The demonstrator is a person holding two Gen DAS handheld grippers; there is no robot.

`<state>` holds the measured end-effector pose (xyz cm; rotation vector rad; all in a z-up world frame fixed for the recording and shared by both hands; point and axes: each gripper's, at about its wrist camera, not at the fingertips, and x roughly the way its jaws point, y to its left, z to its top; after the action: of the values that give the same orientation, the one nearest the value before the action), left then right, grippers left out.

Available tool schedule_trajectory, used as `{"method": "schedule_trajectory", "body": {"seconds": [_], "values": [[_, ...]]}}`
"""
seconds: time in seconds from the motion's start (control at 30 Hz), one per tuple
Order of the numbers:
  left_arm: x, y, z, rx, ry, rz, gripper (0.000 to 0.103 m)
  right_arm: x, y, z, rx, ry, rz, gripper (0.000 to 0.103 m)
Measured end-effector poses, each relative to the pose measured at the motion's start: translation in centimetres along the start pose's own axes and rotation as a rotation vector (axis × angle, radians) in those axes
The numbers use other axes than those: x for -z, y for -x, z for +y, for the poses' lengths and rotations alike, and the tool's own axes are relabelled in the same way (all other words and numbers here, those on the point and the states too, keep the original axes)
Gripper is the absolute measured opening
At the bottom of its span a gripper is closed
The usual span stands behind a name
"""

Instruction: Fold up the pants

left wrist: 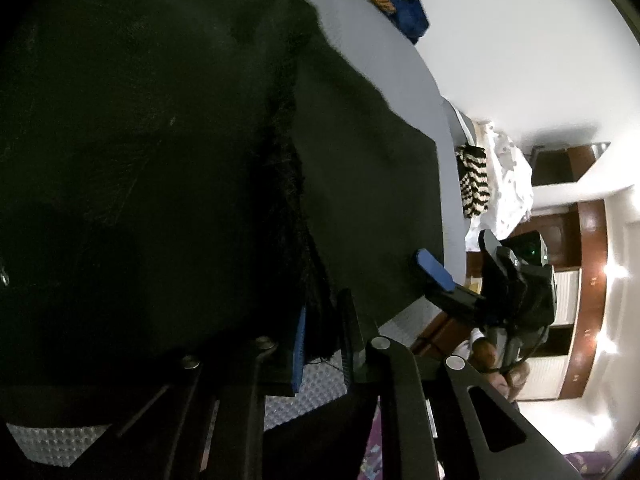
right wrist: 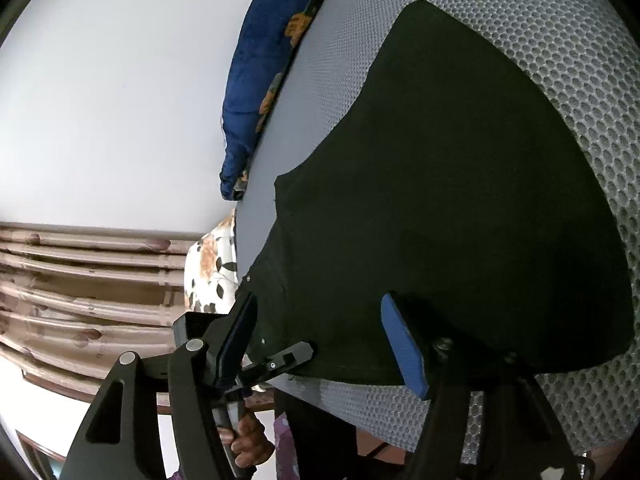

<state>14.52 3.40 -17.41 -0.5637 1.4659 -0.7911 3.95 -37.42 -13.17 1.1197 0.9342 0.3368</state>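
We count one pair of black pants (right wrist: pixel 460 208), two grippers, one blue flowered blanket (right wrist: pixel 272 60) and one white flowered cloth (right wrist: pixel 212 268), all on or beside a grey mesh-textured mattress (right wrist: pixel 560 40). The pants lie flat on the mattress as a broad dark sheet, already doubled over, with small metal rivets showing near the edge that faces the near side of the mattress; in the left wrist view a fuzzy dark seam runs down the middle of the pants (left wrist: pixel 160 160). Our left gripper (left wrist: pixel 322 340) has its blue-padded fingers drawn close together with a fringe of the black cloth pinched between them at the near edge of the mattress. Our right gripper (right wrist: pixel 320 340) stands wide apart, its blue-padded fingers (right wrist: pixel 404 348) spread over the near edge of the pants, one finger resting against the fabric and nothing clamped between them. In the left view the right gripper (left wrist: pixel 436 270) appears at the far corner of the pants, beside a striped cloth (left wrist: pixel 474 180).
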Motion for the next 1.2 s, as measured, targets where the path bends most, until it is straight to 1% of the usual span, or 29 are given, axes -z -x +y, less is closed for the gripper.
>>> {"method": "schedule_trajectory", "body": {"seconds": [0.17, 0.33, 0.4, 0.47, 0.5, 0.57, 0.6, 0.63, 0.73, 0.8, 0.83, 0.87, 0.9, 0.93, 0.97, 1.0, 1.03, 1.07, 1.1, 1.13, 1.17, 1.2], "values": [[0.0, -0.8, -0.2, -0.004, 0.017, -0.001, 0.015, 0.2, -0.5, 0.3, 0.043, 0.018, 0.027, 0.063], [0.0, -0.9, -0.4, -0.023, 0.034, 0.003, 0.015, 0.2, -0.9, 0.7, 0.063, 0.039, 0.047, 0.067], [-0.1, -1.1, -0.1, -0.021, 0.047, 0.006, 0.015, 0.2, -1.3, 0.8, 0.086, 0.061, 0.066, 0.067], [-0.2, -0.8, -0.4, -0.024, 0.014, -0.003, 0.016, 0.3, -1.5, 1.1, 0.106, 0.087, 0.069, 0.067], [-0.1, -0.5, -0.6, -0.037, -0.002, -0.015, 0.019, 0.3, -1.5, 1.3, 0.106, 0.093, 0.068, 0.068], [0.1, 0.6, -0.6, -0.037, -0.008, -0.031, 0.035, 0.5, -1.3, 2.0, 0.087, 0.121, 0.07, 0.07], [0.3, 1.6, -0.5, -0.028, -0.005, -0.052, 0.05, 0.6, -1.0, 2.5, 0.082, 0.139, 0.061, 0.07], [0.5, 2.6, -0.4, -0.03, -0.006, -0.079, 0.059, 0.7, -0.8, 3.0, 0.076, 0.16, 0.048, 0.07], [1.4, 6.6, 0.2, -0.048, -0.025, -0.184, 0.06, 1.3, -0.7, 5.1, 0.061, 0.246, 0.021, 0.07], [1.8, 8.9, 1.0, -0.048, -0.024, -0.232, 0.06, 1.9, -1.5, 7.0, 0.105, 0.351, 0.003, 0.07], [2.0, 10.4, 1.6, -0.061, -0.018, -0.266, 0.061, 2.2, -2.0, 7.7, 0.13, 0.404, -0.008, 0.07], [2.2, 12.1, 2.3, -0.097, -0.009, -0.306, 0.061, 2.8, -3.0, 8.5, 0.163, 0.472, -0.001, 0.067], [2.3, 13.3, 2.9, -0.128, 0.0, -0.334, 0.062, 3.5, -4.0, 9.0, 0.192, 0.526, 0.015, 0.056], [2.3, 14.9, 3.9, -0.164, 0.018, -0.371, 0.063, 4.4, -5.1, 9.3, 0.24, 0.592, 0.038, 0.044], [2.3, 16.5, 5.2, -0.199, 0.038, -0.41, 0.064, 5.5, -6.9, 9.6, 0.332, 0.686, 0.078, 0.04], [2.3, 17.7, 6.2, -0.227, 0.051, -0.439, 0.065, 6.5, -8.8, 9.6, 0.428, 0.766, 0.131, 0.034], [2.1, 19.2, 7.6, -0.277, 0.068, -0.463, 0.065, 7.0, -9.7, 9.4, 0.469, 0.801, 0.157, 0.031], [1.9, 20.0, 8.6, -0.306, 0.081, -0.468, 0.065, 7.6, -10.2, 10.0, 0.493, 0.843, 0.148, 0.031], [1.7, 20.9, 9.9, -0.317, 0.098, -0.465, 0.065, 7.6, -10.1, 10.6, 0.469, 0.837, 0.147, 0.03], [1.5, 21.4, 11.0, -0.295, 0.106, -0.457, 0.065, 7.5, -9.9, 11.4, 0.434, 0.822, 0.139, 0.03], [1.3, 21.7, 11.8, -0.26, 0.105, -0.446, 0.065, 7.5, -9.4, 13.2, 0.387, 0.824, 0.109, 0.03], [1.0, 21.7, 12.5, -0.222, 0.093, -0.423, 0.065, 7.8, -9.4, 14.6, 0.359, 0.848, 0.095, 0.031]]}}
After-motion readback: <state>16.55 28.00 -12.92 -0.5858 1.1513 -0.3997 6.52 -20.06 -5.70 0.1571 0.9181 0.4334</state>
